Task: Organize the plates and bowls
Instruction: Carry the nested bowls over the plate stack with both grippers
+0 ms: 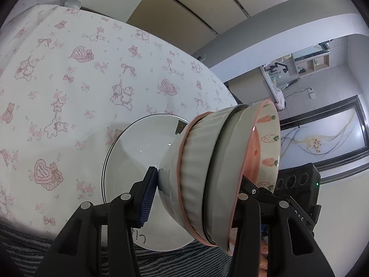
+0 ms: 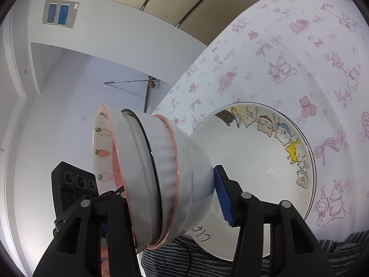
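A stack of nested bowls (image 1: pixel 207 175) is held on its side between both grippers. The innermost has a pink rim and strawberry pattern (image 1: pixel 268 138); a ribbed white bowl with a pink band (image 2: pixel 166 175) and a black-rimmed one sit around it. My left gripper (image 1: pixel 198 194) is shut on the stack, one blue pad (image 1: pixel 147 198) on the bottom bowl's base. My right gripper (image 2: pixel 170 198) is shut on the same stack from the opposite side, blue pad (image 2: pixel 223 196) on the base. A large white plate with cartoon cats (image 2: pixel 260 168) lies on the table behind, also in the left wrist view (image 1: pixel 136 152).
The table has a white cloth with pink bears and hearts (image 1: pixel 69 80). A grey striped mat (image 2: pixel 341 249) lies at the near edge. The other gripper's camera body (image 1: pixel 299 182) shows past the stack.
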Demonstrator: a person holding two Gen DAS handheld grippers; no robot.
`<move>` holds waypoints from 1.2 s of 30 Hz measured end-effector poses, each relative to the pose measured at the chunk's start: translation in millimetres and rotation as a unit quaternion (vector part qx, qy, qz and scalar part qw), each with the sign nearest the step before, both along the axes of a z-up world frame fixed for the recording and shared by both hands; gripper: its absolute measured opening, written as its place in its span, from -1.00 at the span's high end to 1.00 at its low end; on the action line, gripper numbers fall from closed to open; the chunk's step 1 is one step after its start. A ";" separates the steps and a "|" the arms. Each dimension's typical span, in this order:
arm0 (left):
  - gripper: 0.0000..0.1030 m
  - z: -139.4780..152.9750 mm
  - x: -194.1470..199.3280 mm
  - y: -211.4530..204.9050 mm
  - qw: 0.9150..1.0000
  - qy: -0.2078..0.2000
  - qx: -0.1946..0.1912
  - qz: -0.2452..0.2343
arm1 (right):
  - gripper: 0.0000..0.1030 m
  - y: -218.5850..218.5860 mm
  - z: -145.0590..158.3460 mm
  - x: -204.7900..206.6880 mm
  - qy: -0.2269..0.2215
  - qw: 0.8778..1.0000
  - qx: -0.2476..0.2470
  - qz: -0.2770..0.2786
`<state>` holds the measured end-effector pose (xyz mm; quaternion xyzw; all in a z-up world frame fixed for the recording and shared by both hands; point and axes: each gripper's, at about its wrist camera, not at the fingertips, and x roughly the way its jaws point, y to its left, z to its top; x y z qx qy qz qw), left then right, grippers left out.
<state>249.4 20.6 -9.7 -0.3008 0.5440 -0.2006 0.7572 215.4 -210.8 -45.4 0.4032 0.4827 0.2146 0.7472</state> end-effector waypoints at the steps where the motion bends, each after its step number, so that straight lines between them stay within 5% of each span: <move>1: 0.04 -2.1 0.2 -0.6 1.000 0.000 0.002 -0.001 | 0.06 -0.7 -2.8 0.6 0.003 1.000 0.001 0.000; 36: 0.02 -41.4 9.3 -8.0 0.999 0.018 0.013 -0.035 | 0.07 -0.8 -31.1 3.8 0.024 0.999 -0.032 0.009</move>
